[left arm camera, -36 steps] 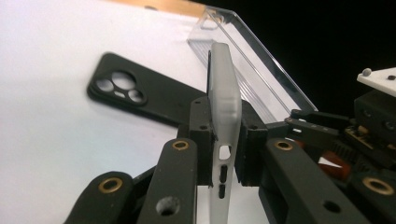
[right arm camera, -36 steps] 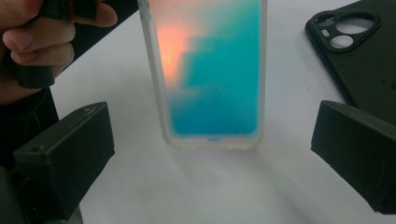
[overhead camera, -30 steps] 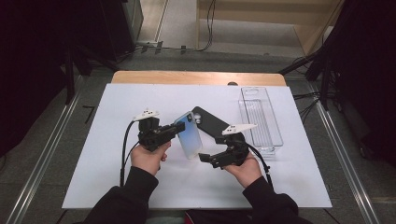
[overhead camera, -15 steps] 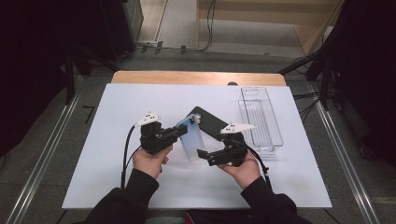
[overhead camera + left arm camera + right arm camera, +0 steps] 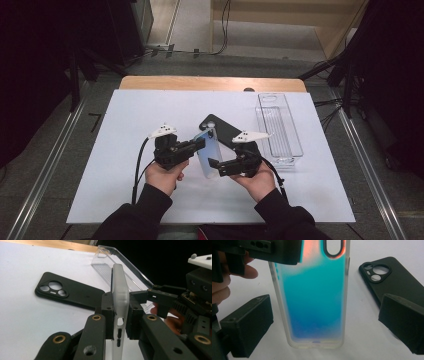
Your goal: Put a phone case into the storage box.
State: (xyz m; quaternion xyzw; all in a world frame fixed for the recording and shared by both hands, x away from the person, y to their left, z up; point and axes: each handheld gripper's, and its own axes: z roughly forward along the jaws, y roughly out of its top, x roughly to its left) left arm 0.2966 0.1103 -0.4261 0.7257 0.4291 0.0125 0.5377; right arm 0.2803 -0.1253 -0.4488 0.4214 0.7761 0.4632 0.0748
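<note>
Both forearms in from below, dark sleeves, hands close together over mid-table. My left gripper [image 5: 199, 145] aimed right, jaws clamped tight on phone case [image 5: 120, 300], thumb wrapped under body. My right gripper [image 5: 214, 164] aimed left, jaws spread wide, pads [image 5: 249, 322] clear either side of case.

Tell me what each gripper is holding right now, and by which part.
The left gripper clamps the blue phone case across its thickness near the camera-hole end. The right gripper holds nothing; its jaws stand open either side of the case.
</note>
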